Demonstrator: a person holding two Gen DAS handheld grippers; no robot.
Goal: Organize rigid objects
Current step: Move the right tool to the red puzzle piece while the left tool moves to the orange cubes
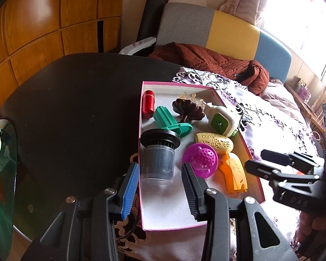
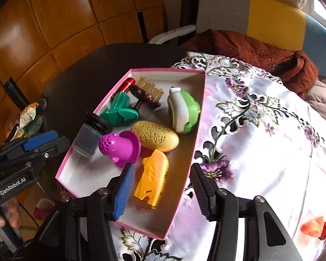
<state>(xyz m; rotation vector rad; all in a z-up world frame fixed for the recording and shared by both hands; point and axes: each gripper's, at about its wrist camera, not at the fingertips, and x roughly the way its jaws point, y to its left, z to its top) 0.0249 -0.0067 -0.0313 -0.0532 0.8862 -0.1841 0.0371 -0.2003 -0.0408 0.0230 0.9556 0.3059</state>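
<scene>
A pink box (image 1: 167,206) with a white floor holds several rigid things: a red cylinder (image 1: 148,106), a green plastic piece (image 1: 167,119), a brown comb (image 1: 187,109), a white-and-green device (image 1: 220,121), a yellow oval case (image 1: 215,142), a magenta perforated cap (image 1: 201,158), an orange plastic piece (image 1: 233,174) and a grey filter cup (image 1: 157,158). My left gripper (image 1: 160,182) is open at the box's near left edge, the cup just beyond its tips. My right gripper (image 2: 163,174) is open over the box (image 2: 163,70), with the orange piece (image 2: 152,178) lying loose between its fingers.
The box sits where a black round table (image 1: 76,108) meets a white floral cloth (image 2: 260,152). A brown jacket (image 1: 217,63) and a grey, yellow and blue chair back (image 1: 228,30) lie behind. A glass side table (image 1: 2,174) with snack bags stands left. A hand (image 2: 2,217) holds the left gripper.
</scene>
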